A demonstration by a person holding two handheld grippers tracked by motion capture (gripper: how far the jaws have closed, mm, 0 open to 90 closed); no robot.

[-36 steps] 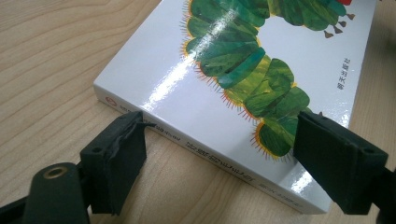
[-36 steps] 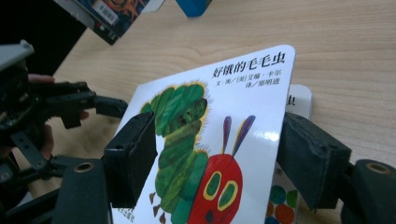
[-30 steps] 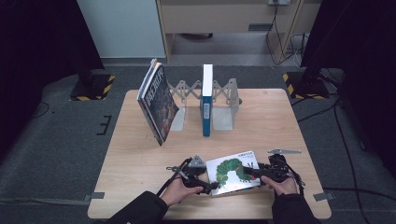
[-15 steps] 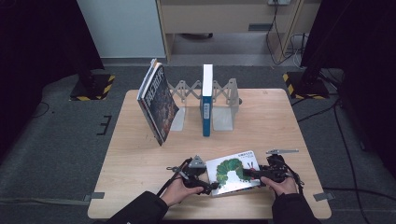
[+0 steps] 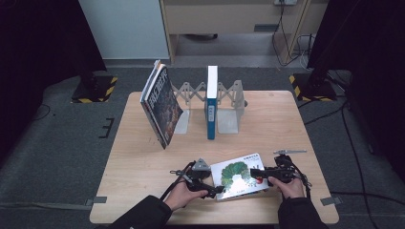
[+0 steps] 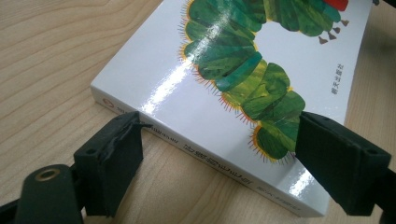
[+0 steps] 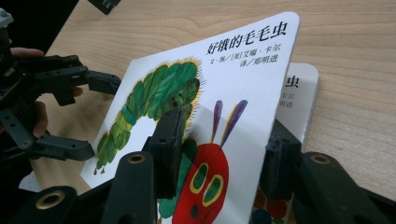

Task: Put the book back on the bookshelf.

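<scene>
A white picture book (image 5: 239, 174) with a green caterpillar on it lies near the table's front edge. In the right gripper view its front cover (image 7: 243, 70) is lifted off the pages. My right gripper (image 7: 226, 128) has just been closing, and one jaw now lies on the cover's face with the other under it, pinching it. In the high view the right gripper (image 5: 256, 174) sits at the book's right end. My left gripper (image 6: 219, 123) stands open at the spine (image 6: 210, 158); its left jaw touches the spine and its right jaw hangs over the cover. From above, the left gripper (image 5: 215, 189) is at the book's left end.
A dark book (image 5: 162, 105) leans against the left end of a grey expanding book rack (image 5: 229, 102) at the table's back. A blue book (image 5: 211, 107) stands upright in it. A small metal piece (image 5: 289, 151) lies just behind my right hand.
</scene>
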